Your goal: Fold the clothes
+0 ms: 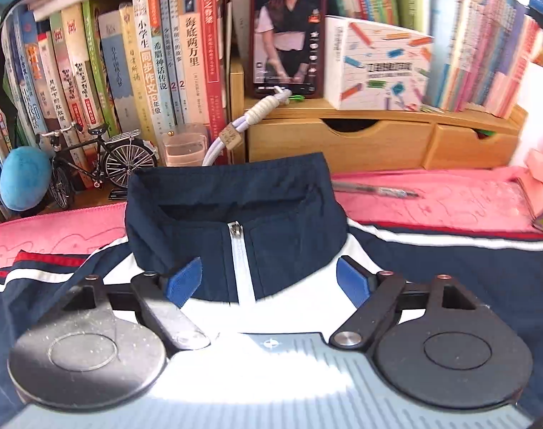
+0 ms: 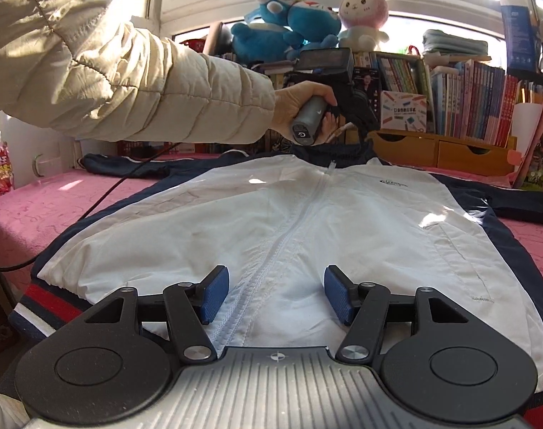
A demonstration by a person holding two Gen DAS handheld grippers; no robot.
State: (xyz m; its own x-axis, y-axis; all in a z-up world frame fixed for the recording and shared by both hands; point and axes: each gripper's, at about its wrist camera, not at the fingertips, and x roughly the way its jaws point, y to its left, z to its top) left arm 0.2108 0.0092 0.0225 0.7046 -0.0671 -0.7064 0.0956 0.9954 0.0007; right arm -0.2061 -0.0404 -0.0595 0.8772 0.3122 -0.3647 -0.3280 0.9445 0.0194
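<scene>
A white and navy zip-up track jacket lies front-up and spread flat on the pink cloth that covers the tabletop, its zipper closed to the navy stand-up collar and its sleeves stretched out to either side. The hem shows red, white and navy stripes. A small dark logo sits on the chest, too small to read.

The left gripper is at the collar end, its blue-padded fingers spread apart on either side of the collar base and the zipper line, holding nothing. In the right wrist view a hand in a cream quilted sleeve holds that gripper's handle above the collar.

The right gripper hovers over the hem end, its fingers also apart, straddling the zipper, and gripping nothing.

Behind the jacket stand a row of Chinese books; one red spine reads 海底两万里 and another 同步作文. A phone propped on a wooden drawer organizer shows a video. A model bicycle stands to the left.
</scene>
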